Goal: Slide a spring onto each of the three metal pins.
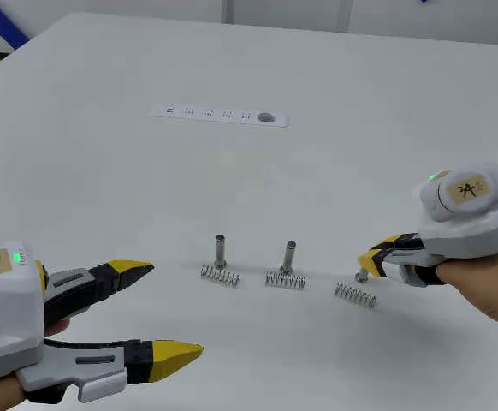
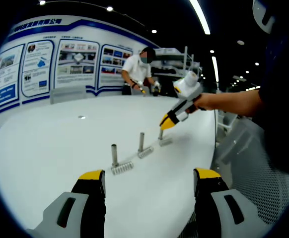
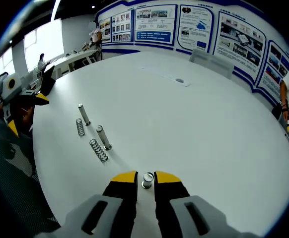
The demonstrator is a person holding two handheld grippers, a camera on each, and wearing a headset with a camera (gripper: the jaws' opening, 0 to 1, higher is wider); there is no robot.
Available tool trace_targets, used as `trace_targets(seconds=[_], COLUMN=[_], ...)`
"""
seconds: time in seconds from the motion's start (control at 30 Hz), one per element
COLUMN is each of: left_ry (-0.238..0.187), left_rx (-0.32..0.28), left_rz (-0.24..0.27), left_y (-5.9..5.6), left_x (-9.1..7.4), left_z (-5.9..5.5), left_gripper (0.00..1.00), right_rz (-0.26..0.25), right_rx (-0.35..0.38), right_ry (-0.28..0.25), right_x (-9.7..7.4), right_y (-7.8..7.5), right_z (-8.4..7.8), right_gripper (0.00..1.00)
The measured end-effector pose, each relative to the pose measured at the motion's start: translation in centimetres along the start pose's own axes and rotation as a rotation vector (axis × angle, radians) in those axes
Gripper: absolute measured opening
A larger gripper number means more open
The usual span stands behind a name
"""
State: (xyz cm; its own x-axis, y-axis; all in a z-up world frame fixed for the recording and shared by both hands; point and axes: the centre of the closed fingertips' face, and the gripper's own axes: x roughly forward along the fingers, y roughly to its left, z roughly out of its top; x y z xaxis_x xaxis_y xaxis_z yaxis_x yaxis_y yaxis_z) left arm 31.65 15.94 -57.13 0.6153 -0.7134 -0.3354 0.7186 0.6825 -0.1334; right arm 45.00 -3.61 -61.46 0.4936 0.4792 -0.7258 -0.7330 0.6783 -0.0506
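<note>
Right gripper [image 3: 145,178], held low and near level, is pinching the nearest pin [image 1: 362,276] near its top, and the nearest spring [image 1: 355,296] is lying just beside the tips. Beyond, the middle pin [image 1: 289,256] and far pin [image 1: 220,251] are standing with the middle spring [image 1: 285,280] and far spring [image 1: 220,275] at their feet. Springs judged light, squashy, apt to roll: take gently across mid-coils. Left gripper [image 1: 159,312], jaws spread, is hovering farthest off.

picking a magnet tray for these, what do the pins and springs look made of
Each pin looks like bare polished metal, probably steel: silvery grey with bright highlights. Each spring looks like thin coiled steel wire with the same sheen. The alloy can't be told.
</note>
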Motion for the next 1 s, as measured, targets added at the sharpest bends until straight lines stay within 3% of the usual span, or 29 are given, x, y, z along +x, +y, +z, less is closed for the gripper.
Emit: trace_targets(seconds=[0.27, 0.53, 0.77, 1.0], left_ry=[0.002, 0.005, 0.005, 0.004], left_rx=[-0.002, -0.002, -0.003, -0.006], left_rz=[-0.004, -0.011, -0.018, -0.018], left_y=[-0.1, -0.2, -0.3, -0.3], left_x=[0.1, 0.3, 0.5, 0.4], left_z=[-0.1, -0.2, -0.3, -0.3], left_gripper=[0.74, 0.73, 0.73, 0.73], right_rz=[-0.004, -0.001, 0.046, 0.1], right_rx=[0.002, 0.017, -0.012, -0.125], right_ry=[-0.015, 0.002, 0.024, 0.054], right_x=[-0.8, -1.4, -1.3, 0.1], right_y=[0.0, 0.1, 2.1, 4.1], right_z=[-0.3, -2.1, -2.7, -2.2], right_gripper=[0.15, 0.16, 0.16, 0.16])
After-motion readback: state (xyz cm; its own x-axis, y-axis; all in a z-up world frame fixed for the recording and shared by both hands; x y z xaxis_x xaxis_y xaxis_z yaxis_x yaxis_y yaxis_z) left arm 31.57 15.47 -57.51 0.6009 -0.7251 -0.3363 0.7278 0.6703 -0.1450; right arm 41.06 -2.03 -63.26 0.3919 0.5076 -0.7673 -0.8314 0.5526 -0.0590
